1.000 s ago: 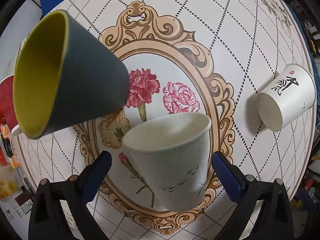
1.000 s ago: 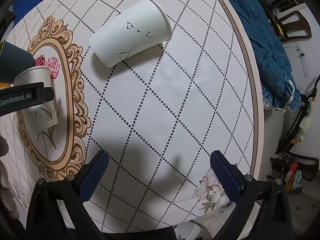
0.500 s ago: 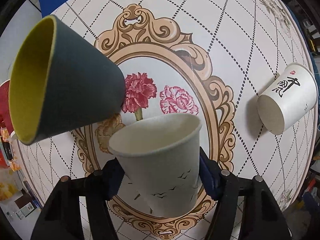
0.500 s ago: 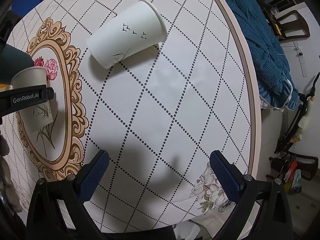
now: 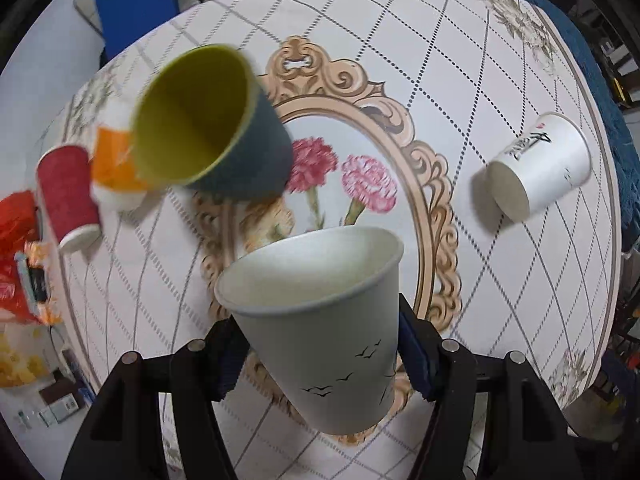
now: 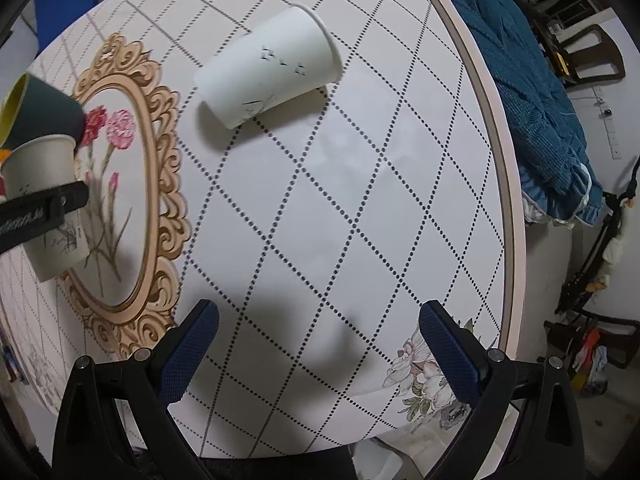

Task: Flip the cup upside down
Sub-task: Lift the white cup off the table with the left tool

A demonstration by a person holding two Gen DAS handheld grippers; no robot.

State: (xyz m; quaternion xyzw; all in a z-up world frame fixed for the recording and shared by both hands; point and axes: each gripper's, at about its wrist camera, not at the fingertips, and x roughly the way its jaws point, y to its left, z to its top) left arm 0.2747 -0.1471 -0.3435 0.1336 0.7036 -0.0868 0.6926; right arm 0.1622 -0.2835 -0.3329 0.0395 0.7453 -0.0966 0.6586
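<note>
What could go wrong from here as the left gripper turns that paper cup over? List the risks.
1. The left gripper pinches the thin bird-print paper cup by its side walls; a hard squeeze might buckle it, a loose one could let it slip mid-flip.
2. The dark cup with the yellow inside sits close behind, so a wide swing may knock it.
3. The right gripper hangs open, too far away to catch it.

Left gripper (image 5: pixel 320 354) is clamped tight, both blue pads pressed against the sides of a white paper cup (image 5: pixel 320 320), gripping it below the rim, mouth up and tipped a little; in the right wrist view its black finger (image 6: pixel 44 208) crosses the cup wall at the far left. Right gripper (image 6: pixel 320 350) hangs over the near right of the table, jaws spread wide, nothing between the blue pads (image 6: pixel 188 354).
</note>
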